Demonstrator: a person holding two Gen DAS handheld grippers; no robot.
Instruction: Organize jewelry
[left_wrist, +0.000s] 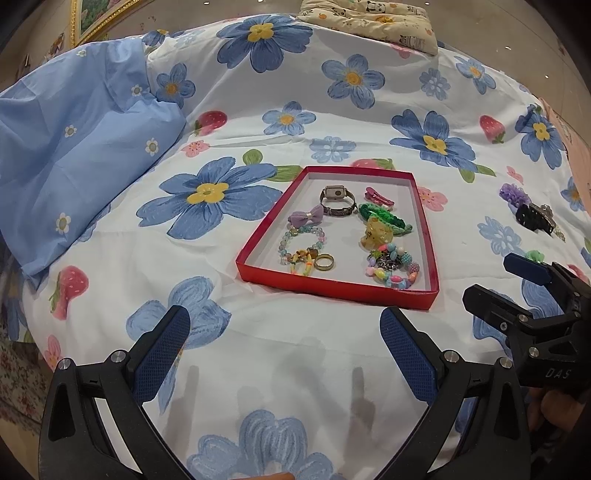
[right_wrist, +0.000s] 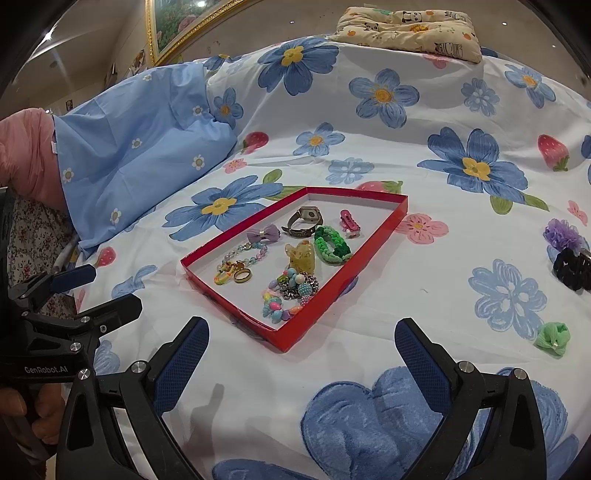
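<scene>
Jewelry in one red tray (left_wrist: 334, 288) on floral bedspread (left_wrist: 258, 350), three pieces outside at right, green flower piece (right_wrist: 553, 339) fully visible only from right wrist, left gripper (left_wrist: 284, 347) and right gripper (right_wrist: 301, 360) both spread, holding nothing

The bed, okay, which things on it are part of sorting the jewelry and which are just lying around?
Part of the job:
red tray with jewelry already inside
watch in the tray
gold ring in the tray
purple scrunchie, black scrunchie and green piece, loose on the sheet outside the tray

Just lying about:
blue pillow
panda cushion
framed picture
</scene>
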